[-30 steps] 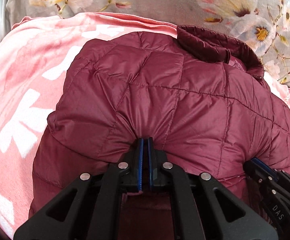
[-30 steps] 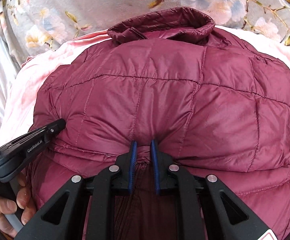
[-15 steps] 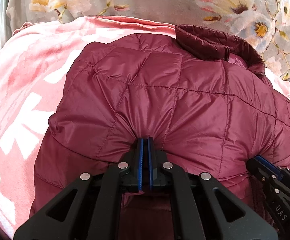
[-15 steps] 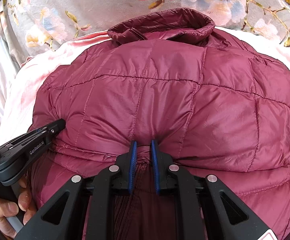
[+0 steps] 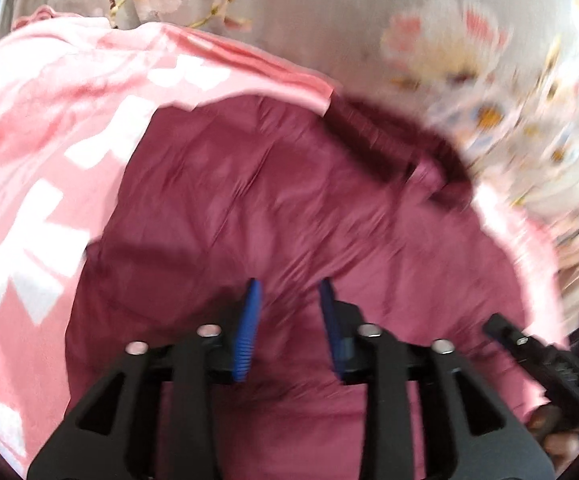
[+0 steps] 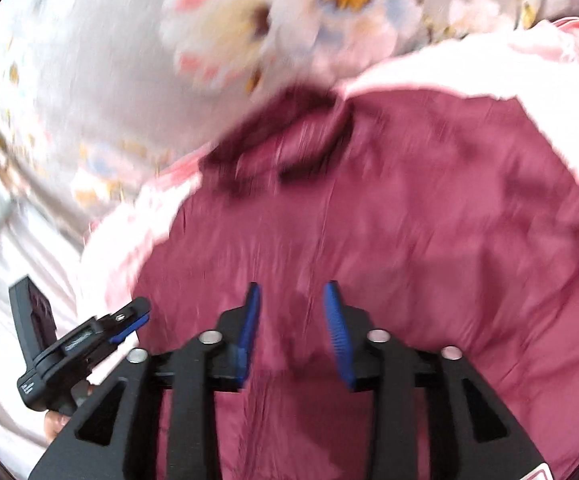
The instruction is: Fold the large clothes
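Observation:
A maroon quilted jacket lies folded on a pink blanket, its dark collar at the far end. It also fills the right wrist view. My left gripper is open and empty just above the jacket's near edge. My right gripper is open and empty over the jacket too. The right gripper shows at the lower right of the left wrist view. The left gripper shows at the lower left of the right wrist view. Both views are motion-blurred.
A pink blanket with white lettering lies under the jacket. A grey floral bedsheet covers the bed beyond it and shows in the right wrist view. A hand holds the left gripper.
Both grippers have opened and let go of the jacket's folded edge. The jacket has dropped flat. Both cameras have pulled back and are moving, blurring the views.

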`<state>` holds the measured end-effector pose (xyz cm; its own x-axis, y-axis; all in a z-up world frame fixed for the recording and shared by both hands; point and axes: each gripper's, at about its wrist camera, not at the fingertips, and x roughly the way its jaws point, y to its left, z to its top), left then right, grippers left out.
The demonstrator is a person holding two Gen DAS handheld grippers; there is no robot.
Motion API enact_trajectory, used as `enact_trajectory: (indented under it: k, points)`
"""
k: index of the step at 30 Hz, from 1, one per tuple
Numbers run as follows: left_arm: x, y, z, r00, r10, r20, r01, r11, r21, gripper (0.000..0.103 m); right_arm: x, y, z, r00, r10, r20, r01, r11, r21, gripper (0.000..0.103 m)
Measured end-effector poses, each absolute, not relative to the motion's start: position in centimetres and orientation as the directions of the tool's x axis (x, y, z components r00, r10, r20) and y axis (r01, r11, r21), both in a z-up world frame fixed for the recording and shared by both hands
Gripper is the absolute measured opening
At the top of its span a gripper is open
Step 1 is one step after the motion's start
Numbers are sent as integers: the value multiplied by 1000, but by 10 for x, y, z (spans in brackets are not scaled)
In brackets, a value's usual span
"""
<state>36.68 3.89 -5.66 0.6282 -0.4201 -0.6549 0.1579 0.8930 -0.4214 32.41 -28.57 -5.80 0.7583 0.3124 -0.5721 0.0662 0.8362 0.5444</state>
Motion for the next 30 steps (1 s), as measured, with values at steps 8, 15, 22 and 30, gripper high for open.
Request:
enact_trajectory:
  k: [8,15,22,30]
  points:
    - [456,-6,16,580,-592,-560,179,763,-621,64,393,-320,-27,780,385,-493,87,713,695,53]
    - [520,-47,-25,431,-594,-679,56,769,-637,64,441,-319,-62,724,461,-513,164,608,777,52]
    - [526,-64,-40,385,-567,-728,82,806,-586,18,453,-302,-64,698,427,-574,138,707,693,10]
    - [493,-46,-43,464,-501,-730,152,857,-492,9,431,-290,-59,711,251,-657,93,892,442,8]
